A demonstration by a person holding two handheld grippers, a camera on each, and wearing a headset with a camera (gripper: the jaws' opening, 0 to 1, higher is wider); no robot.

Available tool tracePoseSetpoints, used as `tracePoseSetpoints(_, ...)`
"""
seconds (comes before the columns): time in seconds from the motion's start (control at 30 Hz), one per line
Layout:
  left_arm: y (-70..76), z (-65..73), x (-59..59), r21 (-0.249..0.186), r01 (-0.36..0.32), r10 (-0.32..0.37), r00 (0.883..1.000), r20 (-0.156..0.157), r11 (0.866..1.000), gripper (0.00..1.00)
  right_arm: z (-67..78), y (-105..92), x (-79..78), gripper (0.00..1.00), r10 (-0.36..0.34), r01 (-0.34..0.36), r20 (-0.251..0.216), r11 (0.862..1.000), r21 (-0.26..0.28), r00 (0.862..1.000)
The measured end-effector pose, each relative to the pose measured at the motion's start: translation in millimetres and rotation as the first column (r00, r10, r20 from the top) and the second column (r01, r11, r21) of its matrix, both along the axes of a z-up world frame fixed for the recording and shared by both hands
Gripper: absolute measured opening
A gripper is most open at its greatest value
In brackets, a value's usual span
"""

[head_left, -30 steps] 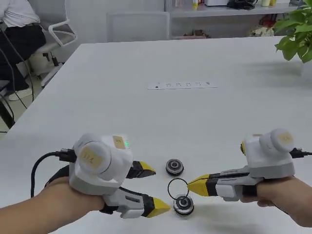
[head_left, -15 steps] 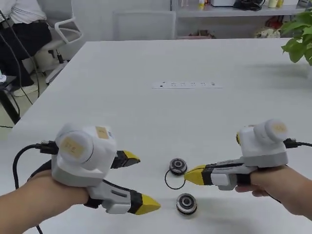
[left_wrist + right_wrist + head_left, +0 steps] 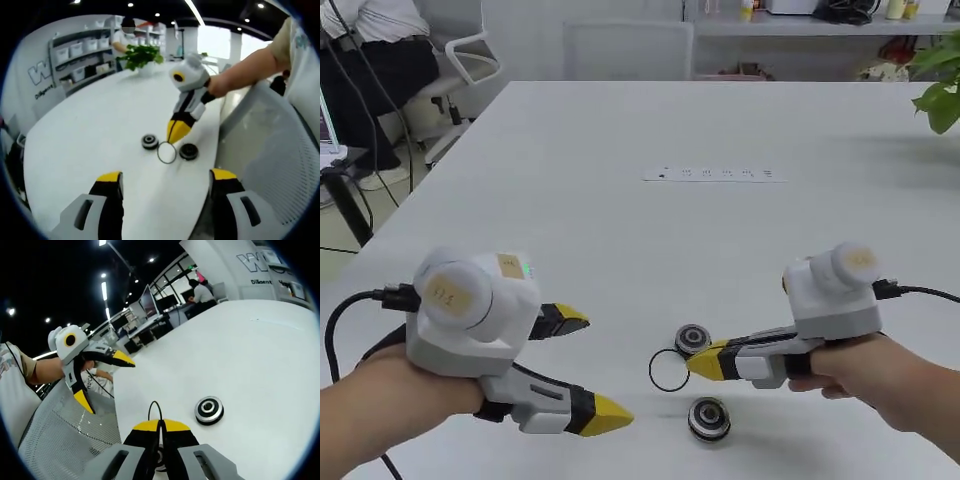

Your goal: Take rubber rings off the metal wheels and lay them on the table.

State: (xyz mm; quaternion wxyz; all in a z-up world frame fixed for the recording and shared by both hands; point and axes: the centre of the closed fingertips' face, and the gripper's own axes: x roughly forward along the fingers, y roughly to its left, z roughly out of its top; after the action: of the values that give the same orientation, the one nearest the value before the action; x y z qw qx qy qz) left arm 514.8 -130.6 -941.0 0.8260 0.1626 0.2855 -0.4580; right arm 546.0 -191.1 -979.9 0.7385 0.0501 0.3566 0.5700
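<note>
My right gripper (image 3: 698,365) is shut on a thin black rubber ring (image 3: 668,370), holding it low over the white table (image 3: 640,230) between two metal wheels. One wheel (image 3: 692,338) lies just behind the ring, the other (image 3: 708,418) nearer to me. In the right gripper view the ring (image 3: 151,410) sticks up from the shut right gripper (image 3: 161,426), with a wheel (image 3: 209,410) to its right. My left gripper (image 3: 592,368) stands open to the left, holding nothing. The left gripper view shows the ring (image 3: 166,152), both wheels (image 3: 149,141) (image 3: 188,151) and the open left gripper (image 3: 165,177).
A white power strip (image 3: 715,175) lies flat mid-table. A leafy plant (image 3: 940,85) stands at the far right edge. Office chairs (image 3: 620,50) and a seated person (image 3: 380,50) are beyond the far side. The table's near edge runs just under both hands.
The right gripper has drawn the ring off the near wheel and carried it left, clear of that wheel. The left gripper has pulled back to the left. The head camera shifted.
</note>
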Motion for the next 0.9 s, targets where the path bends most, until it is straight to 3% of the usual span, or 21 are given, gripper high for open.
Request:
tracePoseSetpoints(0.33,5.8,-1.7,-0.6,0.004,-0.015,0.015,1.0,-0.003,1.0,0.72,-16.6,9.6,2.2,0.0,0.023,-0.023,0.006,0.998,-0.063,1.0)
tracePoseSetpoints(0.6,9.9,-3.9,-0.1,0.008,-0.024,0.024,1.0,-0.003,1.0,0.71,-23.5,16.0,-1.8,0.0,0.039,-0.037,0.013,0.994,-0.104,0.999)
tracePoseSetpoints(0.9,12.1,-4.7,0.4,0.011,-0.028,0.028,1.0,-0.007,1.0,0.71,-28.2,13.7,6.4,0.0,0.018,-0.012,0.041,0.991,-0.132,0.999)
